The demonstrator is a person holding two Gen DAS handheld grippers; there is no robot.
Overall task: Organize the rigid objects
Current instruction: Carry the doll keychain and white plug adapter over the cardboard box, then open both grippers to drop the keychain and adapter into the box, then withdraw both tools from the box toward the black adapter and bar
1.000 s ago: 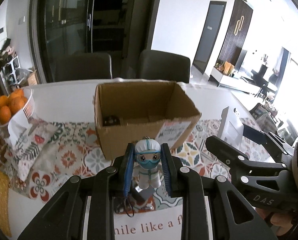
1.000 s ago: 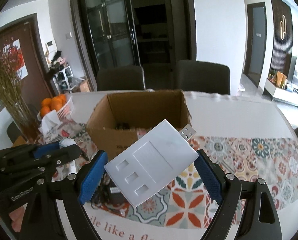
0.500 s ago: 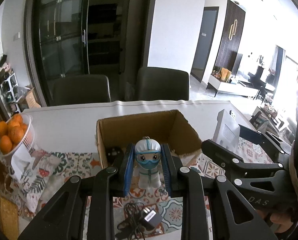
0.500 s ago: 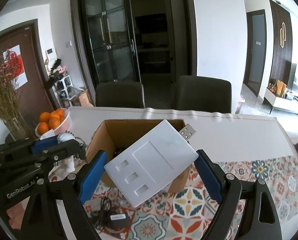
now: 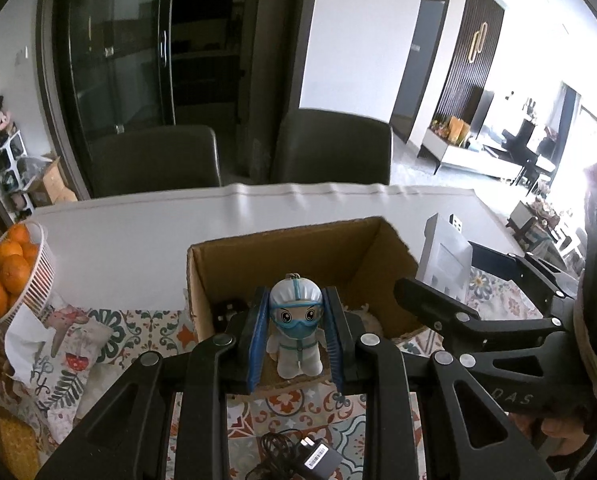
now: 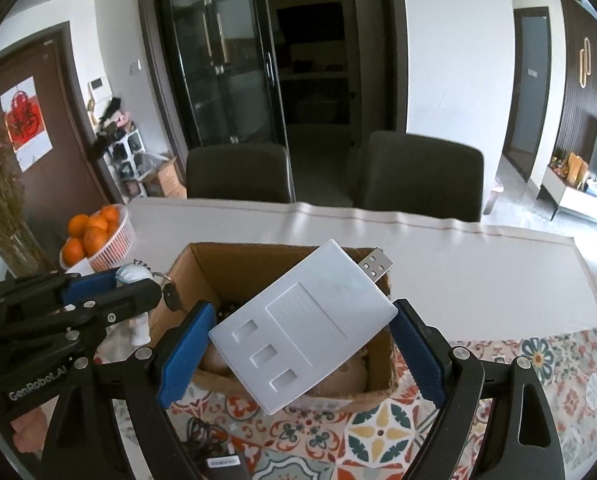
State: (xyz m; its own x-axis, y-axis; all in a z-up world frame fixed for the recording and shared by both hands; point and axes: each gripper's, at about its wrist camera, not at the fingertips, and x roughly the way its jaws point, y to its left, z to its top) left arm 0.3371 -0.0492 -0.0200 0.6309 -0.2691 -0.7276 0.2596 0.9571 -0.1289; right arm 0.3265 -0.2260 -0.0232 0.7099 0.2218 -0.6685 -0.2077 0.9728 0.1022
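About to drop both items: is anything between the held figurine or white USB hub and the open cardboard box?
Nothing visible. The figurine and USB hub hang over the open box.

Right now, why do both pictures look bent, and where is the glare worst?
Both views are fisheye, so the table edge and doorframes bow, with dark corners. Left wrist view: the window side at right is blown out white, while the figurine stays sharp. Right wrist view: light is even, and the white USB device is crisp.

Daylight glare blown out at the right, dim dark cabinet behind, fisheye-bent edges, sharp foreground.
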